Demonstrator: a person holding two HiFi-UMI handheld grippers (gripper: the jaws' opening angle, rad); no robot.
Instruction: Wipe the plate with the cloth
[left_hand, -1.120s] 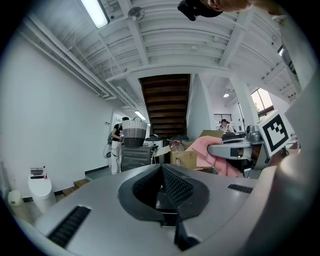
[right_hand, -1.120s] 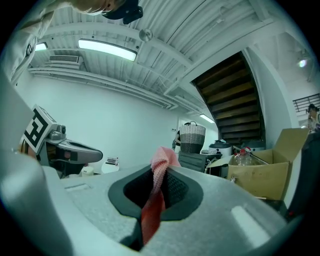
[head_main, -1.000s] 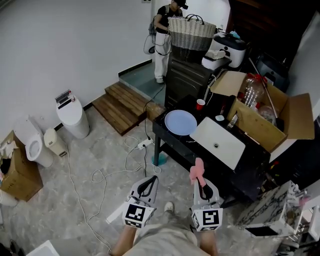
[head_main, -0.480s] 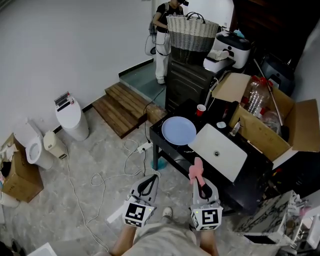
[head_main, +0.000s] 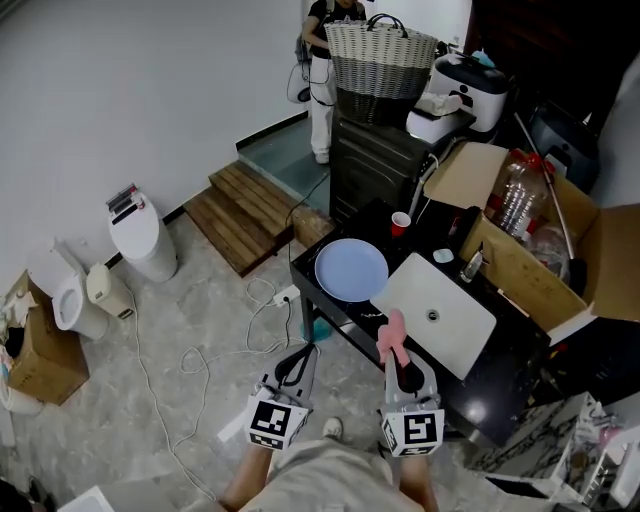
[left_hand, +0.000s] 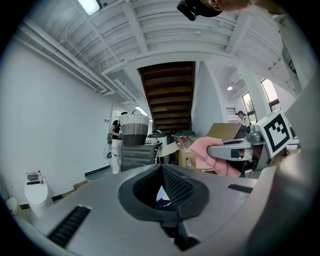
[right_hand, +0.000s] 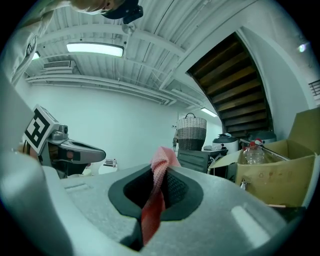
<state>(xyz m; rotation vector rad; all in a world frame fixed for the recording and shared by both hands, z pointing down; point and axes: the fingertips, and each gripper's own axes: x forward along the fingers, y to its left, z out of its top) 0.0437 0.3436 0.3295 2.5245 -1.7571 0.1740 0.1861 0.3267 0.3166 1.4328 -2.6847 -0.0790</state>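
Right hand-held gripper (head_main: 398, 366) is pinching a pink knitted cloth (head_main: 392, 338), left hand-held gripper (head_main: 300, 353) pressed together, round pale-blue plate (head_main: 351, 269) lying ahead.

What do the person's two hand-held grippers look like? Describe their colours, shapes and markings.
The left gripper and right gripper match: light grey, wedge-shaped bodies that taper to two jaws lined with black ribbed pads. Each carries a white cube with black square markers at its rear: the left cube and the right cube. No cables show on either.
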